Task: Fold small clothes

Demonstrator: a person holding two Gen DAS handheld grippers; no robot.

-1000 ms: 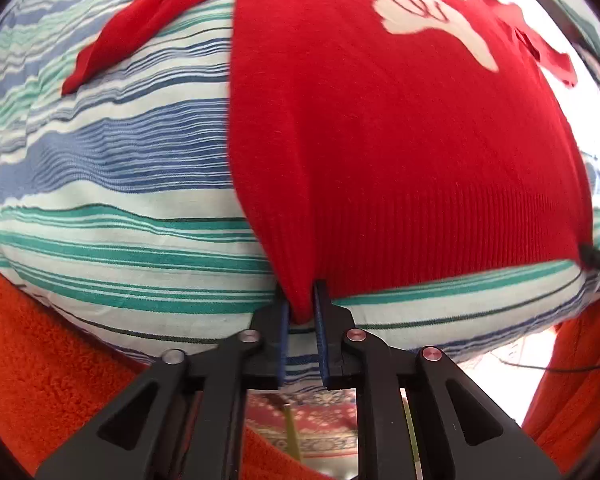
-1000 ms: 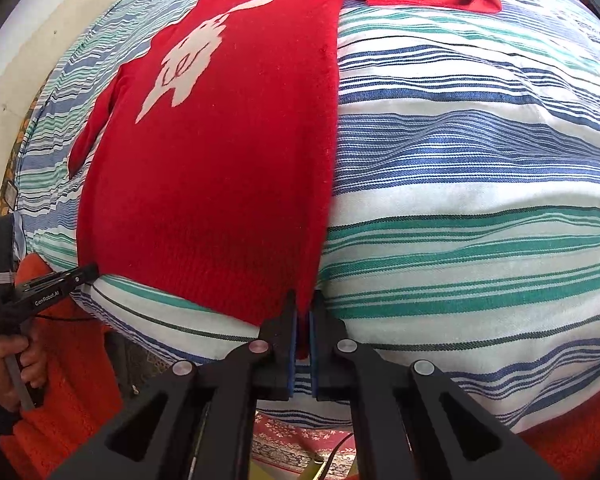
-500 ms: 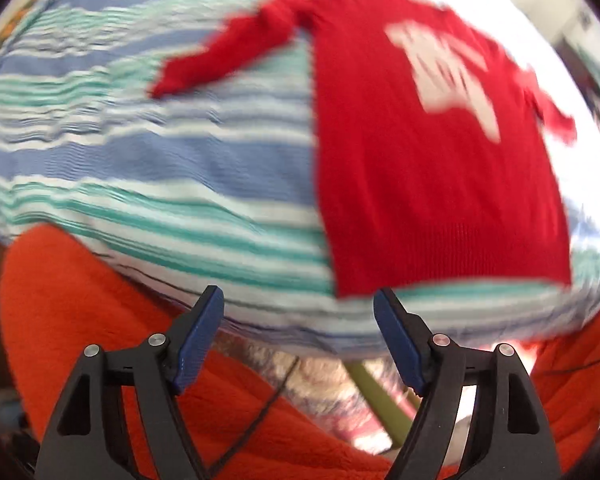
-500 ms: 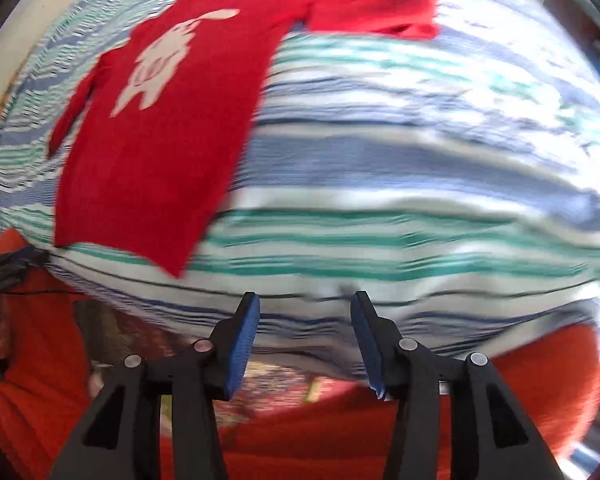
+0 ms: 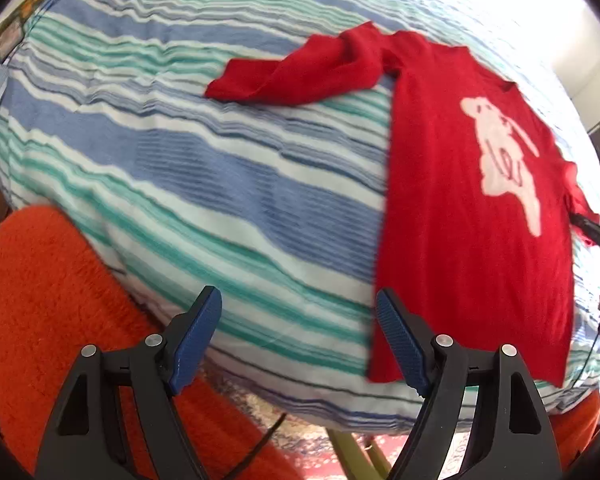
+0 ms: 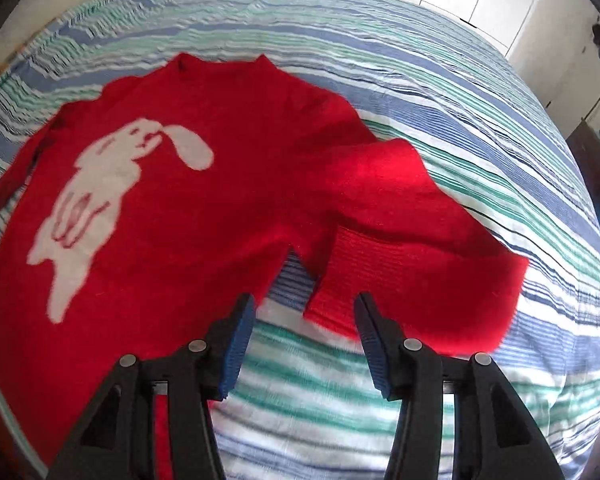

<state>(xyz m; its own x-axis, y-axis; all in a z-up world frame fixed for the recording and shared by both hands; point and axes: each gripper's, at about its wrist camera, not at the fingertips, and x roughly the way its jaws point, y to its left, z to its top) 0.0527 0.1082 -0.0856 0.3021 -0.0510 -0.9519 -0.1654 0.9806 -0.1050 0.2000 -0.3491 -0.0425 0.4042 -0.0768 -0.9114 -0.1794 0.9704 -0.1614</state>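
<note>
Left gripper fingers spread, empty; red sweater flat on striped bedspread.

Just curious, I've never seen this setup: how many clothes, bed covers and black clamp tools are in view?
Red knitted sweater with a white rabbit: 1
Blue, green and white striped bed cover: 1
Black two-finger grippers, left gripper and right gripper, both open: 2
Total: 4

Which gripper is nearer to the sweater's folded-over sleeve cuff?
Right. The right gripper hovers open just short of the sleeve cuff, which lies almost between its jaws. The left gripper is open back at the bed's edge, by the sweater hem corner.
</note>
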